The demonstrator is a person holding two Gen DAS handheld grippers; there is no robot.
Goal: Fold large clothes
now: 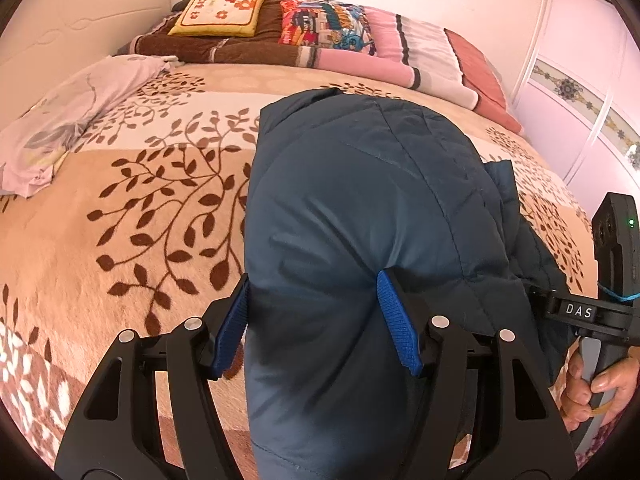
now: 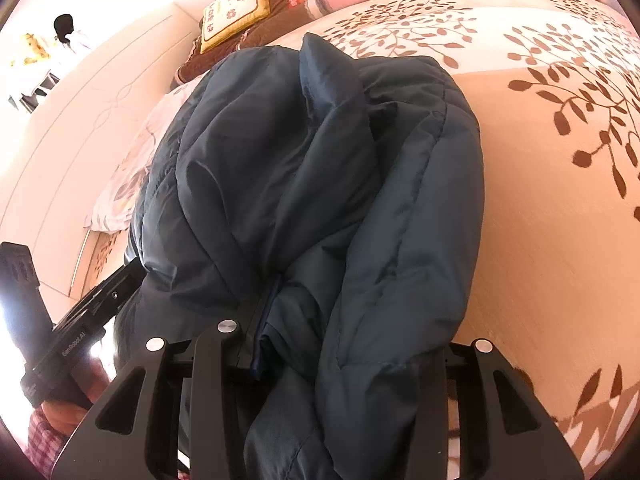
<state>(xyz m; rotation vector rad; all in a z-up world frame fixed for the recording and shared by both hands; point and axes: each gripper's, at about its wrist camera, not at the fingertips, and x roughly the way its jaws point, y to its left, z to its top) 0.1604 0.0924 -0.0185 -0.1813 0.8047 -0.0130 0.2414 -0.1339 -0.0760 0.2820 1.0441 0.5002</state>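
A dark blue padded jacket (image 1: pixel 360 208) is seen bundled up on the bed (image 1: pixel 120 240), lying over the leaf-patterned blanket (image 1: pixel 168 184) near the bed's near edge, its bulk running away toward the far end. The left gripper (image 1: pixel 316 320) is pushed into the jacket's near fold: a thick roll of the fabric is pinched between the two blue pads (image 1: pixel 394 316), the cloth dimpled where the right-hand pad presses in, so a grasp on the jacket is shown. In the right wrist view the right gripper (image 2: pixel 340 344) is half buried under the same jacket; fabric is draped over and between its black fingers, one blue pad edge (image 2: pixel 260 344) just peeking out beside a fold. Whether that cloth is truly clamped or only lying across cannot be told from here.

At the right edge of the left view, a hand (image 1: pixel 600 388) is wrapped round the handle of the other gripper. At the bed's far end, a yellow cushion (image 1: pixel 218 14) and a bright cartoon-print cushion (image 1: pixel 326 26) are laid on a brown blanket (image 1: pixel 248 46), with pink striped bedding (image 1: pixel 416 52) beside them. A pale lilac cloth (image 1: pixel 68 120) is crumpled along the bed's left edge, well apart from the jacket.
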